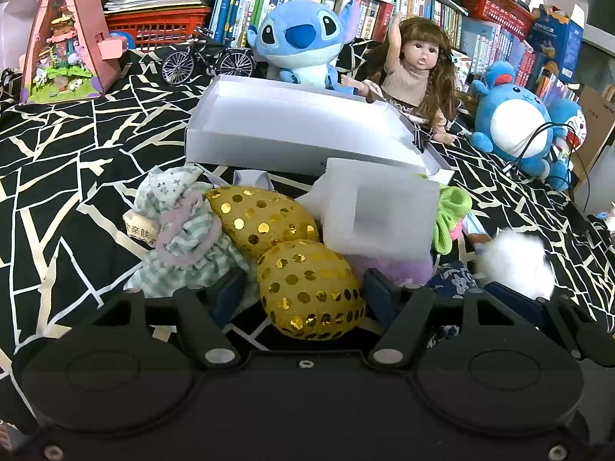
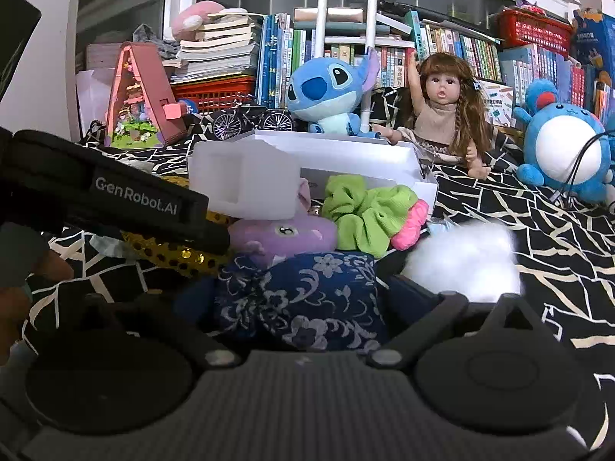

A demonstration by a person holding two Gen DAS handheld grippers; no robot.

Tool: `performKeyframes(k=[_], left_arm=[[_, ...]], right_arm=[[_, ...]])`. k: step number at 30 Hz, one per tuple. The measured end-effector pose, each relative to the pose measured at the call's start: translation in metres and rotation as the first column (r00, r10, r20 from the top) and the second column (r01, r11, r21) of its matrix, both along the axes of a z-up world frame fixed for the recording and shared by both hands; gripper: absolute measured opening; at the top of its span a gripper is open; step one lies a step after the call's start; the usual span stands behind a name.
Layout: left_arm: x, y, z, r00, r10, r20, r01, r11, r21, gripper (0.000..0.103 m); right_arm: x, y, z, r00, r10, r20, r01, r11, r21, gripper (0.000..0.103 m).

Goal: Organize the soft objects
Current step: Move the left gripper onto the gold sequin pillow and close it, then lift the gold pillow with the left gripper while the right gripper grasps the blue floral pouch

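A pile of soft things lies before an open white box (image 1: 269, 142). In the left wrist view my left gripper (image 1: 303, 292) has its jaws around a gold sequinned pouch (image 1: 307, 288), touching it. A second gold pouch (image 1: 261, 215), striped doll clothes (image 1: 184, 238), a white foam block (image 1: 380, 207) and a cotton ball (image 1: 515, 265) lie around it. In the right wrist view my right gripper (image 2: 300, 299) is closed on a navy floral cloth bundle (image 2: 303, 299). Behind it lie a purple plush (image 2: 284, 234), a green scrunchie (image 2: 365, 211) and the cotton ball (image 2: 465, 261).
Behind the box sit a blue Stitch plush (image 1: 300, 38), a doll (image 1: 415, 73), a round blue plush (image 1: 515, 119), a model bicycle (image 1: 207, 57) and a pink toy house (image 1: 65, 38). Bookshelves line the back. The left gripper's body (image 2: 115, 199) crosses the right wrist view.
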State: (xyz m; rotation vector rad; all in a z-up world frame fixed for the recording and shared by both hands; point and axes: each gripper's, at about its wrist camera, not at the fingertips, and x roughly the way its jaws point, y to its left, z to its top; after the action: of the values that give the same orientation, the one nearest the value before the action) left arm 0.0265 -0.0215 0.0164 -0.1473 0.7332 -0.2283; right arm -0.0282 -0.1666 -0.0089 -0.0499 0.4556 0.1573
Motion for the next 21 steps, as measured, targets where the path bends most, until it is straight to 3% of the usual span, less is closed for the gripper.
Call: performKeyframes(k=[14, 21], left_arm=[[0.002, 0.004, 0.001, 1.0, -0.021, -0.008, 0.02, 0.999, -0.049, 0.043], [-0.009, 0.001, 0.009, 0.999, -0.04, 0.032, 0.041, 0.999, -0.014, 0.04]], right_arm=[[0.009, -0.002, -0.009, 0.999, -0.004, -0.045, 0.006, 0.999, 0.032, 0.102], [0.006, -0.002, -0.005, 0.999, 0.018, -0.051, -0.017, 0.999, 0.027, 0.094]])
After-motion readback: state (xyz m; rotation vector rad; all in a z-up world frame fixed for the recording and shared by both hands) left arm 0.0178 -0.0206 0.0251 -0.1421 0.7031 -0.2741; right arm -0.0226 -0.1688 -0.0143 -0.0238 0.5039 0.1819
